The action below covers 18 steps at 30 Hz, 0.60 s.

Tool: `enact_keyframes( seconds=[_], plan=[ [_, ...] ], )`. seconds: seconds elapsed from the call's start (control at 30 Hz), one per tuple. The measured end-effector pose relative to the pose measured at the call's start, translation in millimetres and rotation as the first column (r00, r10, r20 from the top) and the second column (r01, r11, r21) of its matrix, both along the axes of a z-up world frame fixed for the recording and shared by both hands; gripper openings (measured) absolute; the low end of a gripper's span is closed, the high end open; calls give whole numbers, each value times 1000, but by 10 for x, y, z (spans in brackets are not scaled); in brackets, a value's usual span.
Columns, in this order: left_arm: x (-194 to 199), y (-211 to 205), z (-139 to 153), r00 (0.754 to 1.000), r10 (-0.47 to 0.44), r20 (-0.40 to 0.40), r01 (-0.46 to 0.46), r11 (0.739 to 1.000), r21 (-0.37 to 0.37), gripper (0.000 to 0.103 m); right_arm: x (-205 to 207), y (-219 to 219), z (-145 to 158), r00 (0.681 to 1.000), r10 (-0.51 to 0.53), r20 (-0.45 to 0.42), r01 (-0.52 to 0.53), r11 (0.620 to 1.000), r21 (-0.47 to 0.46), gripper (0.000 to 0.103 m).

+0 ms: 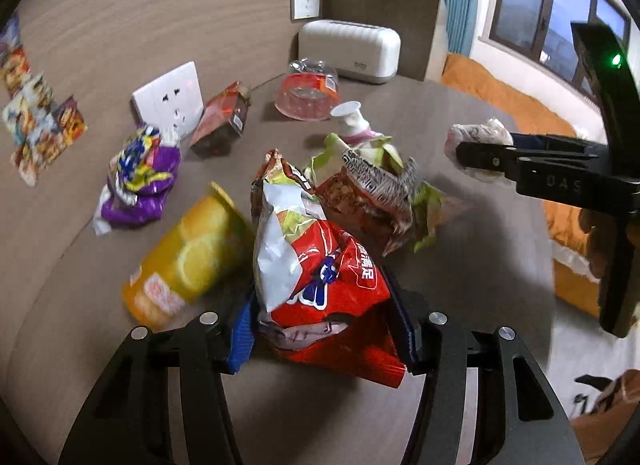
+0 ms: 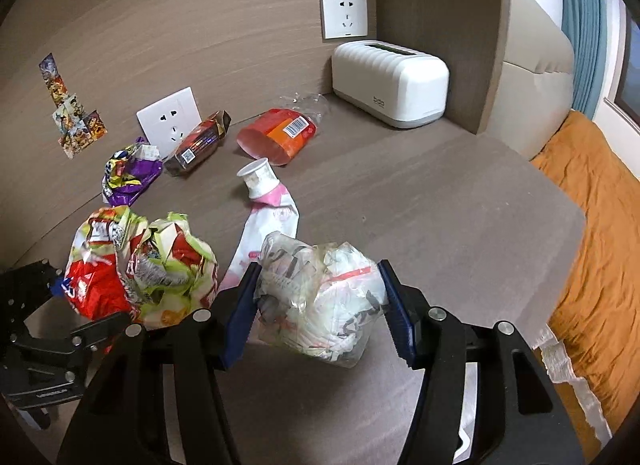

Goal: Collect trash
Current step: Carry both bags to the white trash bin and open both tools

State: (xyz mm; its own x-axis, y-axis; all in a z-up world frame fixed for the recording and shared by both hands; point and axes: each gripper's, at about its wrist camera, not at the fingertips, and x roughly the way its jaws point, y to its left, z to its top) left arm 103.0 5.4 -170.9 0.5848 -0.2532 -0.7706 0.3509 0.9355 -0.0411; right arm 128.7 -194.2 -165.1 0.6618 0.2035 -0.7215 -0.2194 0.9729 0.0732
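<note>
Progress is judged as early-to-mid: 2 pieces are gripped, approx. 6 are left lying on the counter [image 2: 440, 201], and no bin or bag is seen in either view, so nothing can be counted as deposited.

The left claw [image 1: 320, 329] is clamped on a red snack bag [image 1: 320, 265], which is pinched at its lower part and juts away from the claw toward 12 o'clock. The right claw [image 2: 316, 301] is clamped on a clear plastic wad [image 2: 320, 297], held between both blue pads, w/ the bulk of it at 12 o'clock from the claw.

Left on the counter, per the left wrist view: a yellow lemon bag [image 1: 188, 257] at 10 o'clock from the left claw, just beside it; a purple wrapper [image 1: 140, 181] farther out at 10; a crumpled green-red wrapper [image 1: 376, 189] at 1, near the red bag; a dark red box [image 1: 222, 121] at 11; a clear red-labelled tub [image 1: 308, 93] at 12, well apart. In the right wrist view, a pink-white pouch [image 2: 268, 209] is seen at 11 o'clock from the right claw, partly hidden behind the wad.
</note>
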Motion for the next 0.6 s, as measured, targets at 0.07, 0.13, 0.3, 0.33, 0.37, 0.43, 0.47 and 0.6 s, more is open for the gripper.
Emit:
enact_keyframes(
  seconds=[0.07,0.13,0.3,0.33,0.37,0.43,0.47,0.6],
  plan=[
    [-112,15,18,1000,3,-7,-3,1000,10,55,-68,-23,20,1000,-4,3,4,1000,2,59],
    [-239,6,74,1000,-6,-1,6,1000,14,55,-163,-57,62,1000,-8,13,8,1000,6,59],
    [-473,-86,252,999,-32,17,32,999,21,55,-416,-155,162,999,-16,36,16,1000,0,59],
    [-518,-119,300,999,-43,23,42,999,22,55,-485,-190,180,999,-19,39,19,1000,-5,59],
    [-557,-160,348,998,-58,27,57,998,19,55,-527,-217,191,999,-21,41,22,1000,-8,59],
    [-610,-258,419,996,-88,32,88,996,11,55,-669,-321,211,999,-34,42,35,999,-12,59],
    [-629,-330,452,994,-107,35,107,994,6,55,-721,-377,218,998,-42,40,43,999,-13,59],
    [-693,-745,535,977,-207,51,208,978,-13,55,-993,-681,247,995,-94,32,94,996,-9,59]
  ],
)
